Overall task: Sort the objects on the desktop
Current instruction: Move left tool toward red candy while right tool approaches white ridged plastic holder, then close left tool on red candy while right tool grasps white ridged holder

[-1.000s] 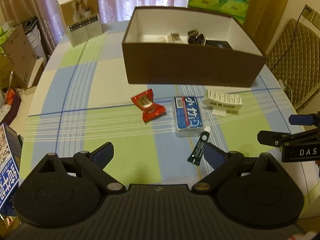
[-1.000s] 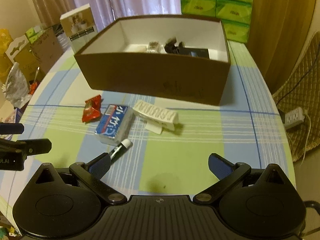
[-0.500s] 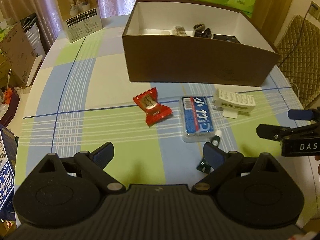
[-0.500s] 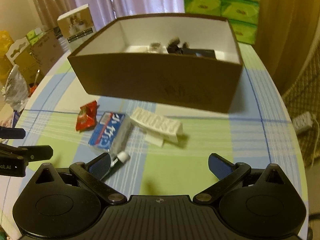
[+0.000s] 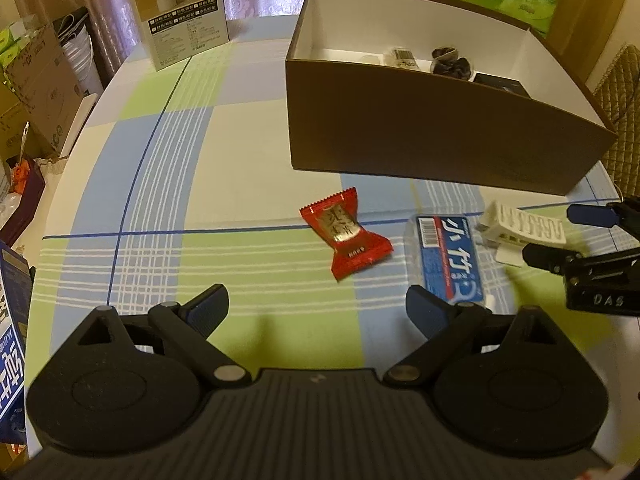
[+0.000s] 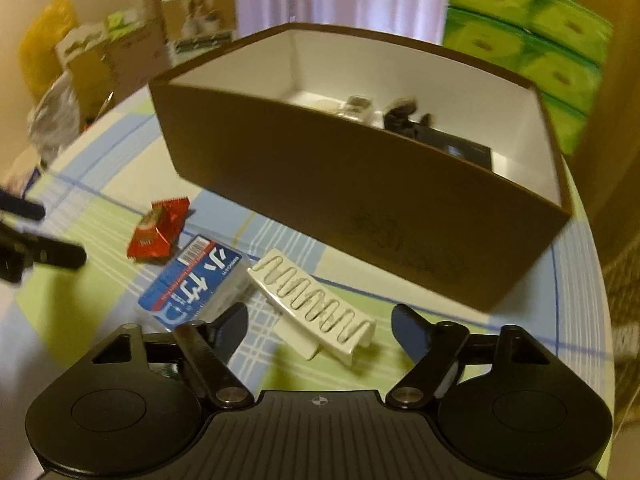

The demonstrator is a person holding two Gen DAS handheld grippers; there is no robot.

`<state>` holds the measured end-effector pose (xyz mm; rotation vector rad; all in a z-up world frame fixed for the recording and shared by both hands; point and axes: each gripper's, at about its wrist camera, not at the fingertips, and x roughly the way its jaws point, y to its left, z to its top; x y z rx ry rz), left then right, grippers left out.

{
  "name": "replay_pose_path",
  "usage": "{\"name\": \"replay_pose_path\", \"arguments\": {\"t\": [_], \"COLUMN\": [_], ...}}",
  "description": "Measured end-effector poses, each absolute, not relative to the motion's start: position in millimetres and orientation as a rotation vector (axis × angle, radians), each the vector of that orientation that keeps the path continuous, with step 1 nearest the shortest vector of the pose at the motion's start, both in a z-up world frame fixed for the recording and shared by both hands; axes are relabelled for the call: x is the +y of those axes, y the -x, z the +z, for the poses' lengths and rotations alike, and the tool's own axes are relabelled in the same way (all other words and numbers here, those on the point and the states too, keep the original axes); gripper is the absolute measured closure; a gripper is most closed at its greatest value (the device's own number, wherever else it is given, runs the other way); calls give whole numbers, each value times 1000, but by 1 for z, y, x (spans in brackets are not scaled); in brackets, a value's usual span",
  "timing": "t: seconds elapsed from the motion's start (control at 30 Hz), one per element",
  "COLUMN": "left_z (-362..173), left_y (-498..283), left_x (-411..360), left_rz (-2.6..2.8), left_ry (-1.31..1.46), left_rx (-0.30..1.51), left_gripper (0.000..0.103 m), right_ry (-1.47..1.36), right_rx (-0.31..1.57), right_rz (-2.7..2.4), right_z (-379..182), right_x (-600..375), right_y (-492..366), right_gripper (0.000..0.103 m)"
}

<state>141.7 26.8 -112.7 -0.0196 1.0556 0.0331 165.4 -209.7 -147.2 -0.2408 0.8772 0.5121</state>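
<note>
The left gripper [image 5: 316,306] hangs low over the near edge of the checked tablecloth [image 5: 168,184] with its blue-padded fingers spread wide and nothing between them. The right gripper [image 6: 320,322] is likewise spread wide and empty, poised just above the white clip [image 6: 316,312].

Nearest the left gripper's right finger lies the blue pack [image 5: 450,258], flat on the cloth, its long axis running from the near edge toward the brown box [image 5: 432,136], barcode end toward the box. A small white cap [image 5: 491,303] shows just past that finger at the pack's near end; what it belongs to is hidden. To the left of the pack, apart from it, sits the red sachet [image 5: 346,238], its crimped ends pointing diagonally, one toward the box and one toward the near right. To the right of the pack the white clip lies on its side, slotted face up; in the right wrist view its long axis slants from far left to near right, its far end touching or almost touching the pack.

Beyond these stands the open brown box, its long side facing the items, with a few small dark and pale things [image 5: 424,60] on its white floor toward the far wall. At the far left corner of the table a printed carton [image 5: 180,12] stands upright. Green tissue packs [image 6: 532,40] are stacked behind the box.
</note>
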Motion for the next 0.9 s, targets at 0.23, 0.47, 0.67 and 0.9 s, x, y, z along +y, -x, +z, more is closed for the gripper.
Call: {"name": "replay_pose_path", "arguments": {"t": [0.23,0.47,0.67,0.9], "left_z": [-125,-137,-147,-163], "left_y": [-162,-185,-202,-218], "left_x": [29,28,25,23], "left_rz": [32,16,1,-19], "left_ry": [30,41,44,62], "left_rx": [1065,1058,1058,1063], "left_gripper": [11,15,21,40], "right_ry": [363,278,202,173], "right_rx": [894,960,1000,1015], "right_rz": [559,361,250,212], "right_z": [-163,-164,-162,-162], "right_x": [-196,-214,-246,-263], "right_y": [-176,-185,-188,-185], "right_gripper": [74,78,78,78]}}
